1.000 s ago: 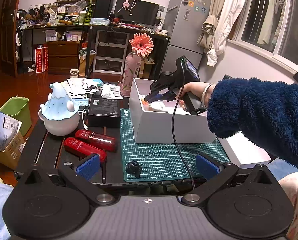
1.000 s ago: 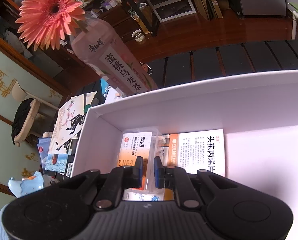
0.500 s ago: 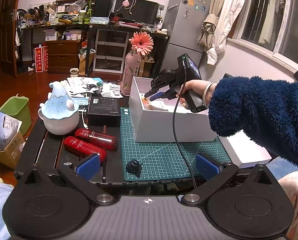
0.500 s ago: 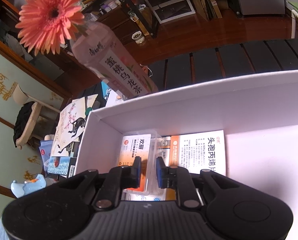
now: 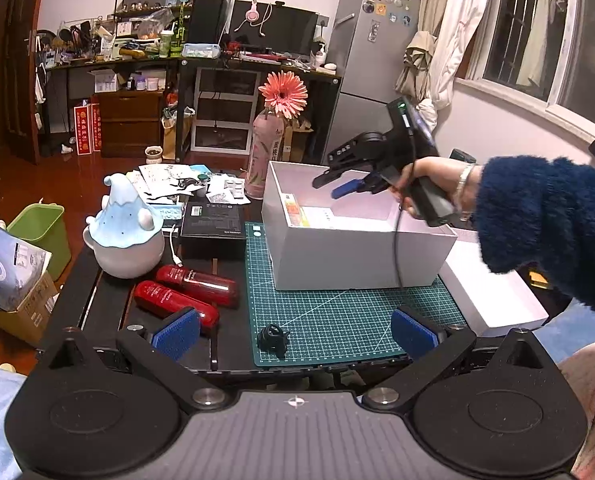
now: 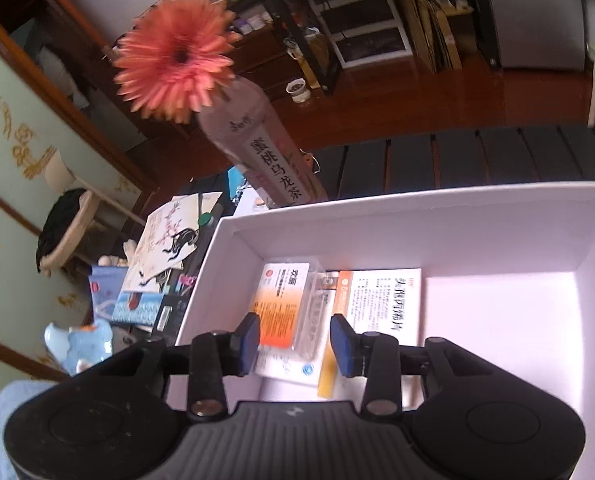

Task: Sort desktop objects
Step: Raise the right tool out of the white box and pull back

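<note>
Over the white box (image 6: 417,216), right gripper (image 6: 293,344) jaws are opening, gripping nothing; clear packet (image 6: 297,308) below is lying lengthwise toward the far wall.

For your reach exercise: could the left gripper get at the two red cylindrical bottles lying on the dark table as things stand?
Probably yes. The left gripper hangs open just before the two red cylindrical bottles, nothing lying between; the right gripper is away over the white box.

Warm indoor light, fisheye-bent edges; the right wrist view is motion-blurred.
</note>
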The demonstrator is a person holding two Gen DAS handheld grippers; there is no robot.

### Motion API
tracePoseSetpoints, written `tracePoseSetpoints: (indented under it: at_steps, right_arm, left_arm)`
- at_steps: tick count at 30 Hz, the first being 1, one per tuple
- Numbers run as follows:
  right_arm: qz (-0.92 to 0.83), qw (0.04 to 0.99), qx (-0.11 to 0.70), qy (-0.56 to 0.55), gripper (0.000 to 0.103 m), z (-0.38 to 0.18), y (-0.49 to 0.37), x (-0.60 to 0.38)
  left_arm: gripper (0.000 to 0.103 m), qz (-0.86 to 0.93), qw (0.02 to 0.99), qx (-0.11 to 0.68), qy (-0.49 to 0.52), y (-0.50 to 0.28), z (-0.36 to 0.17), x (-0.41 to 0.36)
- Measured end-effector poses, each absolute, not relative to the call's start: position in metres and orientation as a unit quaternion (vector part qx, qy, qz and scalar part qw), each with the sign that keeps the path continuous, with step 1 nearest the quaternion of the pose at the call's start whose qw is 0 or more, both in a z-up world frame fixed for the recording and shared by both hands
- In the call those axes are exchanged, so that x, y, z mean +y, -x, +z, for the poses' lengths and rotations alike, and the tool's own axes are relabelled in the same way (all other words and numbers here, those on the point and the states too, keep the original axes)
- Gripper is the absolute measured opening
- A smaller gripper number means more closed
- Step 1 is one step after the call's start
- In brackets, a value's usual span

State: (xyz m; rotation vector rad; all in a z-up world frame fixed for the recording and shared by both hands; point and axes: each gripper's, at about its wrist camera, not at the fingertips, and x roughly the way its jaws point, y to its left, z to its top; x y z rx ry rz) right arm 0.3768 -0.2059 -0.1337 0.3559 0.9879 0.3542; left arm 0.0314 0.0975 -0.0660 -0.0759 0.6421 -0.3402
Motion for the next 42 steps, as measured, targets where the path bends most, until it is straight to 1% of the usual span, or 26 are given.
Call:
tracePoseSetpoints:
  at_steps: [1,2,6,7,8,13,18,21,23,24,33,36,42]
  right_arm:
    - [0.168,0.854,0.466,-0.159,0.047,-0.129,-0.372,-0.206]
    - [0.168,0.857,0.463,-0.149,0.049,-0.125,-0.366,-0.206]
    - [0.168,0.866,0.455,-0.123,0.05,-0.11,-0.345,-0.207]
    - [0.166,0.867,0.454,-0.118,0.052,-0.108,-0.34,-0.207]
    - [0.164,0.868,0.454,-0.115,0.056,-0.105,-0.336,-0.208]
    - [0.162,0.876,0.444,-0.095,0.059,-0.095,-0.312,-0.21]
    - [0.158,0.89,0.424,-0.063,0.072,-0.085,-0.285,-0.209]
    - [0.163,0.896,0.408,-0.061,0.073,-0.078,-0.268,-0.211]
    - [0.171,0.898,0.401,-0.059,0.08,-0.075,-0.256,-0.211]
    - [0.173,0.899,0.397,-0.056,0.082,-0.074,-0.249,-0.211]
    - [0.171,0.914,0.369,0.009,0.083,-0.081,-0.19,-0.199]
    - [0.181,0.913,0.364,0.021,0.087,-0.085,-0.171,-0.194]
    - [0.185,0.92,0.341,0.048,0.089,-0.089,-0.137,-0.185]
  left_arm:
    - [0.103,-0.165,0.935,0.313,0.036,-0.031,-0.066,0.097]
    - [0.103,-0.164,0.935,0.312,0.036,-0.031,-0.065,0.097]
    - [0.103,-0.159,0.937,0.31,0.031,-0.028,-0.064,0.096]
    - [0.103,-0.158,0.937,0.31,0.03,-0.028,-0.064,0.095]
    - [0.103,-0.157,0.937,0.31,0.027,-0.028,-0.064,0.095]
    - [0.103,-0.156,0.939,0.306,0.015,-0.024,-0.062,0.092]
    - [0.103,-0.155,0.939,0.307,0.013,-0.023,-0.062,0.091]
    - [0.103,-0.153,0.939,0.307,0.012,-0.023,-0.062,0.091]
    - [0.103,-0.152,0.939,0.307,0.011,-0.023,-0.062,0.09]
    - [0.103,-0.151,0.939,0.307,0.011,-0.022,-0.061,0.09]
    - [0.103,-0.144,0.941,0.306,0.001,-0.019,-0.059,0.087]
    - [0.103,-0.14,0.942,0.306,0.001,-0.018,-0.059,0.087]
    - [0.103,-0.136,0.941,0.309,0.002,-0.019,-0.058,0.087]
